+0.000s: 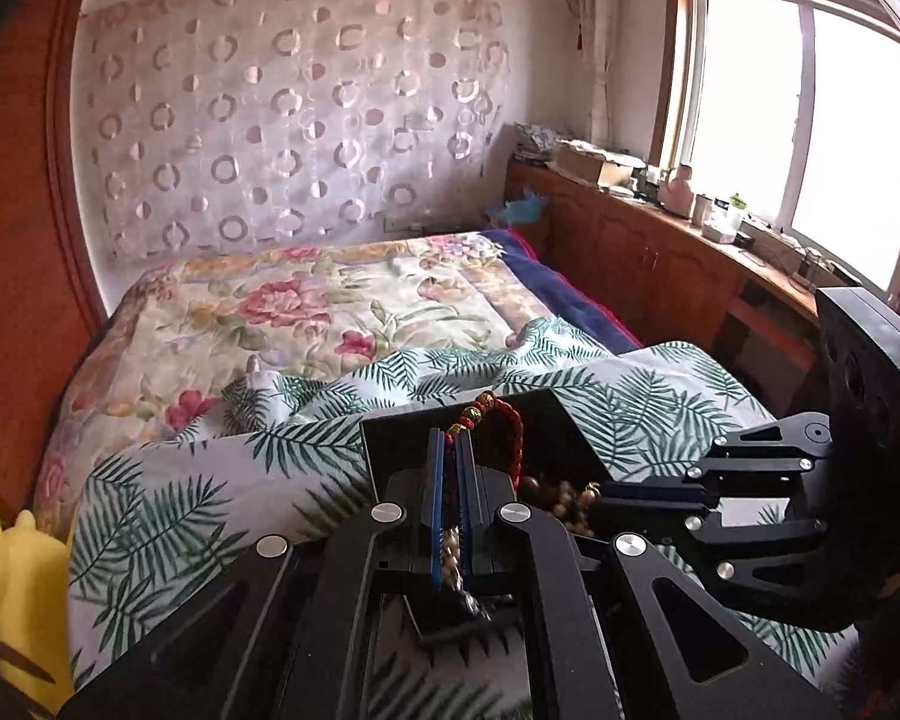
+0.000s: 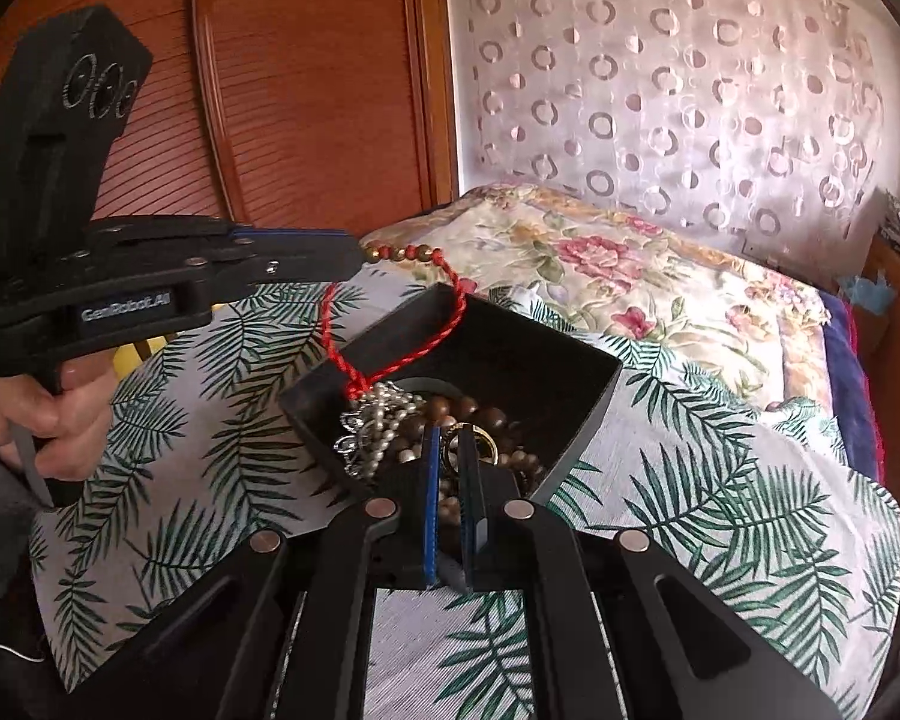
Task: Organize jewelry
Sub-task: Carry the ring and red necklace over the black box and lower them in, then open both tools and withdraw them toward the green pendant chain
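Item: red cord bracelet [image 2: 390, 324], braided, with brass and red beads at its upper end. Held by the left claw [image 2: 354, 252], which is closed flat on the beaded end; the cord loop hangs from it at 5 o'clock down into the black box [image 2: 594, 384]. Its knotted lower end looks caught in the silver pearl chain [image 2: 378, 414] at the box's 9 o'clock side.

Item: black box, open-topped, set on the palm-leaf cloth [image 2: 720, 480] on the bed [image 2: 630, 264]. Contents: silver pearl chain, brown wooden beads [image 2: 486, 414], gold ring [image 2: 483, 447], heaped together and touching.

Item: right claw [image 2: 447, 450], fingers nearly closed with a narrow gap, tips low in the box over the ring and wooden beads. Whether it grips anything cannot be told; the gap looks unfilled.

Step in hand, as judged: freeing the red bracelet from the heap. Best done by lifting the left claw slowly, straight up toward 12 o'clock, while the right claw presses or pinches the pearl chain beside the knot so the heap stays down. A quick pull would likely drag the chain over the rim or tip the box, which sits on soft cloth.

Edges and room: box walls are tall at 12 and 3 o'clock; the near corner is crowded by the right claw. Open cloth lies at 9 o'clock and 3 o'clock of the box, wide enough to lay the bracelet out. The wooden wardrobe [image 2: 300, 90] stands well apart at 11 o'clock.
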